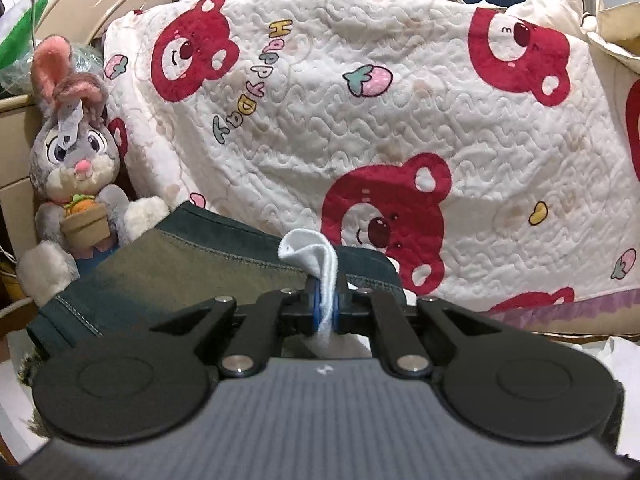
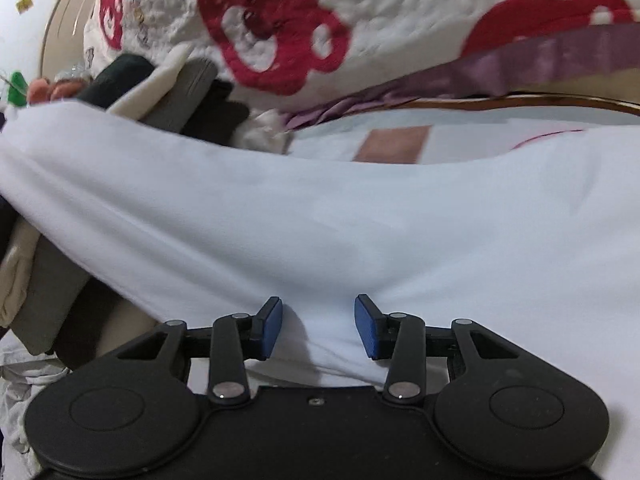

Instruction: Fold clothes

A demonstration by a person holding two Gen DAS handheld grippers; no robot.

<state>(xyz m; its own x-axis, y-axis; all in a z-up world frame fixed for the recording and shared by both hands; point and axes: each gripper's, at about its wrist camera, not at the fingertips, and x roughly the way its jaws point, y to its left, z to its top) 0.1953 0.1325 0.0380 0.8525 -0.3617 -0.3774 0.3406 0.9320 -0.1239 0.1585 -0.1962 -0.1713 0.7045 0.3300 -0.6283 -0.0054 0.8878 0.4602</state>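
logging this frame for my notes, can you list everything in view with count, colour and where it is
white garment: 1, white, stretched across the right wrist view; an edge pinched in the left hand-held gripper
folded clothes: a stack, dark green and olive, ahead of the left hand-held gripper
bear quilt: 1, cream with red bears, behind the stack
plush rabbit: 1, grey and pink, left of the stack
left hand-held gripper: 1, black with blue pads, shut on the white garment
right hand-held gripper: 1, black with blue pads, open over the white garment

Matt black plastic left tongs (image 1: 326,312), fuzzy white fleece cloth (image 1: 320,264), puffy quilted cream bear-print blanket (image 1: 360,120), fluffy grey plush rabbit (image 1: 76,184), smooth white cotton garment (image 2: 320,220).
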